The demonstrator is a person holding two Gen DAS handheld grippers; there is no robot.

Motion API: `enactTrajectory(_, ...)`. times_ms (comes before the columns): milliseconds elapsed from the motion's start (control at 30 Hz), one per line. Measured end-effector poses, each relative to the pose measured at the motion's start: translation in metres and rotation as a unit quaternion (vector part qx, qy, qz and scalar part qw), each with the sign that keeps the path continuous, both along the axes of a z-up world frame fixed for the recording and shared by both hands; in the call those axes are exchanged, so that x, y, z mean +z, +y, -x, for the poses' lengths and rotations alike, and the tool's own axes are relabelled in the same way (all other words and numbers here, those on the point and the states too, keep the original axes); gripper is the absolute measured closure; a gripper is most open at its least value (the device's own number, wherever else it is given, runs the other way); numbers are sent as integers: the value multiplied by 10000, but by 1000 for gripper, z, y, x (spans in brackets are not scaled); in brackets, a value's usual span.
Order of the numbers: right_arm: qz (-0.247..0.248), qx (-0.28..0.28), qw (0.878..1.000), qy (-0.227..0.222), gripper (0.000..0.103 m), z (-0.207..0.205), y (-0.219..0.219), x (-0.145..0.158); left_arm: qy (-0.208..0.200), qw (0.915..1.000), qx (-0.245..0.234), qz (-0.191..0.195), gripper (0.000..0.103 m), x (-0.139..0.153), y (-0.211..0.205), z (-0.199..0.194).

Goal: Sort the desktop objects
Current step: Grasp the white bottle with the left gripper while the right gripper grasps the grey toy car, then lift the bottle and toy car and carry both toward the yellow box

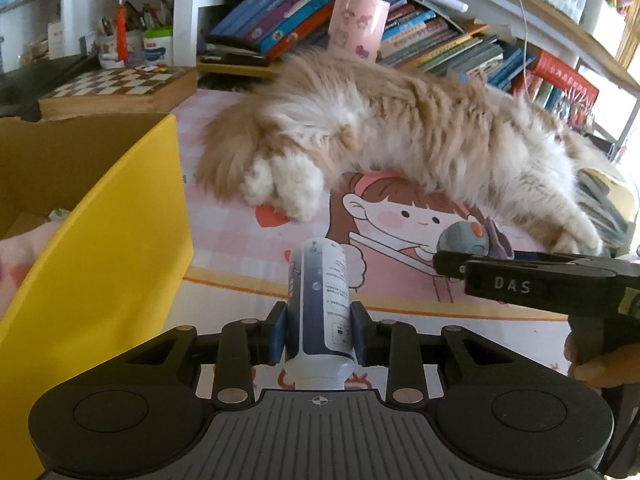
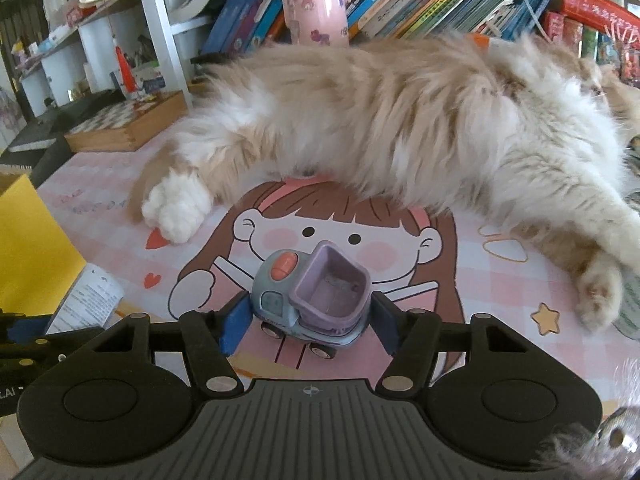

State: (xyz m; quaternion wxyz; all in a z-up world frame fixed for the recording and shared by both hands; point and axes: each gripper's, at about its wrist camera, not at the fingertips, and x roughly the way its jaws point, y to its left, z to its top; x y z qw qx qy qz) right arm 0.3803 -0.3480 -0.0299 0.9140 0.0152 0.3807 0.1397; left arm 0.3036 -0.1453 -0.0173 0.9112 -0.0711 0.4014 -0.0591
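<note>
My left gripper (image 1: 319, 330) is shut on a white and blue bottle (image 1: 319, 296), held lying along the fingers above the pink desk mat (image 1: 224, 232). A yellow cardboard box (image 1: 120, 216) stands open just to its left. My right gripper (image 2: 308, 322) is closed around a small blue toy truck with a purple bucket (image 2: 316, 300), its wheels on the mat; the blue pads touch or nearly touch its sides. The truck also shows in the left wrist view (image 1: 466, 238), in front of the right gripper (image 1: 444, 266). The bottle's label shows at the left of the right wrist view (image 2: 88, 304).
A fluffy orange and white cat (image 1: 400, 136) lies across the mat behind both grippers, paws (image 2: 176, 208) near the truck. A wooden chessboard box (image 1: 116, 88), a pink cup (image 1: 358, 26) and leaning books (image 1: 440, 36) stand at the back.
</note>
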Motion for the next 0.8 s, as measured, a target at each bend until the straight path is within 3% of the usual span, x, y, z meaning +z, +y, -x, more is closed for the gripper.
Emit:
enactTrajectory(533, -145, -114, 9993, -310, 43, 60, -23, 38, -448, 9987, -106, 214, 72, 32, -2, 55)
enactTrajectory(800, -157, -36, 9994, -320, 43, 87, -28, 47, -586, 9967, -82, 561, 72, 44, -6, 70)
